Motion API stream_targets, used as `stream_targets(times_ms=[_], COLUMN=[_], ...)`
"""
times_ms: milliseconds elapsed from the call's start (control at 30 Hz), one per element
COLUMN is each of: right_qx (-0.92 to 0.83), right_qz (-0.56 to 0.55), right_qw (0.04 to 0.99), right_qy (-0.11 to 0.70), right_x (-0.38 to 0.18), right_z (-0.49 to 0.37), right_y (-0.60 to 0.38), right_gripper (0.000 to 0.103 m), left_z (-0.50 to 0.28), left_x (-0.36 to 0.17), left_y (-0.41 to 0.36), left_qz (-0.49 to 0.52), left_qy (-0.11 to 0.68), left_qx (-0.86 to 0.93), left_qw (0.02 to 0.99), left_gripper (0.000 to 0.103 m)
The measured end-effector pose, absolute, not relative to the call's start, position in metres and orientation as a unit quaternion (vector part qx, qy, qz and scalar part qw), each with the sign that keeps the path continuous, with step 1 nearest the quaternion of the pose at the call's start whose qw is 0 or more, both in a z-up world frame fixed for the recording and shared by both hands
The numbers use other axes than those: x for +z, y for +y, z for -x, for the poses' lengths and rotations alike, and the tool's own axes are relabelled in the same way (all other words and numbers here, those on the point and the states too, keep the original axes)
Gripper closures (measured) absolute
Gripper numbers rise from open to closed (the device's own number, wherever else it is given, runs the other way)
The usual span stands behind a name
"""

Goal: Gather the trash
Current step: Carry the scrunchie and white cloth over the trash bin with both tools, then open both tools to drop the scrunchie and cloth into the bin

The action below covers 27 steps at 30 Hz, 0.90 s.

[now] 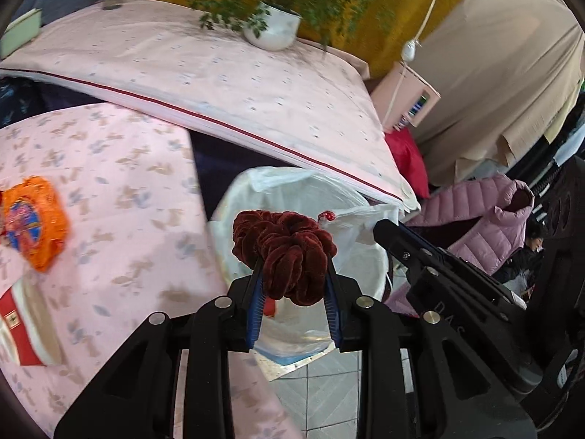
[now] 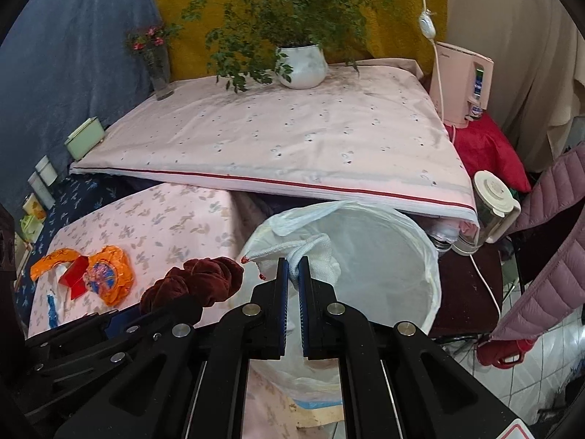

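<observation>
My left gripper (image 1: 294,274) is shut on a dark red velvet scrunchie (image 1: 283,252) and holds it over the near rim of a bin lined with a white plastic bag (image 1: 303,186). The scrunchie also shows in the right wrist view (image 2: 197,281). My right gripper (image 2: 293,274) is shut on the white handle of the bin bag (image 2: 310,256), at the rim of the bin (image 2: 431,274). An orange wrapper (image 1: 34,221) lies on the pink floral cloth (image 1: 120,190), left of the bin; it also shows in the right wrist view (image 2: 109,274).
A red and white box (image 1: 22,322) lies near the orange wrapper. A raised pink-covered surface (image 2: 292,139) behind the bin carries a potted plant (image 2: 301,66) and a vase (image 2: 159,69). A pink jacket (image 1: 486,226) hangs right of the bin.
</observation>
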State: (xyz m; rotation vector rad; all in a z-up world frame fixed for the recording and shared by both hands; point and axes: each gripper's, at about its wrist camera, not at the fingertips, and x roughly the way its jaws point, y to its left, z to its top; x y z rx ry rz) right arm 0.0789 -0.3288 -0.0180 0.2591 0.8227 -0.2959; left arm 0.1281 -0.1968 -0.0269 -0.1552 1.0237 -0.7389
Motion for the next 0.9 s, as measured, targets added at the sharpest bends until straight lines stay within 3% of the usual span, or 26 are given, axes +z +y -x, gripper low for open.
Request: stream_targets(times_ms=[133, 233, 367, 467, 600, 767, 900], right_qx=[-0.161, -0.173, -0.174, -0.168, -0.156, -0.135, -0.114], right_qz=[-0.134, -0.144, -0.144, -0.139, -0.13, -0.117, -0.106], right_qw=[0.892, 0.889, 0.887, 0.887, 0.89, 0.895, 0.897], right_qy=[0.399, 0.399, 0.404, 0.408, 0.408, 0.41, 0.414], right_x=[-0.024, -0.028, -0.034, -0.036, -0.038, -0.037, -0.038], right_z=[-0.075, -0.075, -0.077, -0.082, -0.086, -0.093, -0.097], right_y=[-0.349, -0.36, -0.36, -0.354, -0.337, -0.308, -0.281], right_gripper=[0.098, 0.092, 0.091, 0.09, 0.075, 0.065, 0.063], left_z=[-0.132, -0.137, -0.14, -0.144, -0.148, -0.147, -0.143], left_x=[-0.037, -0.044, -0.044, -0.044, -0.043, -0.045, -0.048], left_y=[-0.218, -0.223, -0.213, -0.198, -0.174, -0.134, -0.106], left_qz=[0.081, 0.085, 0.075, 0.067, 0.059, 0.052, 0.034], left_qy=[0.495, 0.502, 0.484, 0.477, 0.469, 0.459, 0.454], left_qx=[-0.36, -0.346, -0.311, -0.277, -0.233, -0.172, -0.134], left_qw=[0.787, 0.788, 0.815, 0.831, 0.85, 0.87, 0.88], left_gripper=[0.071, 0.053, 0.04, 0.039, 0.035, 0.018, 0.017])
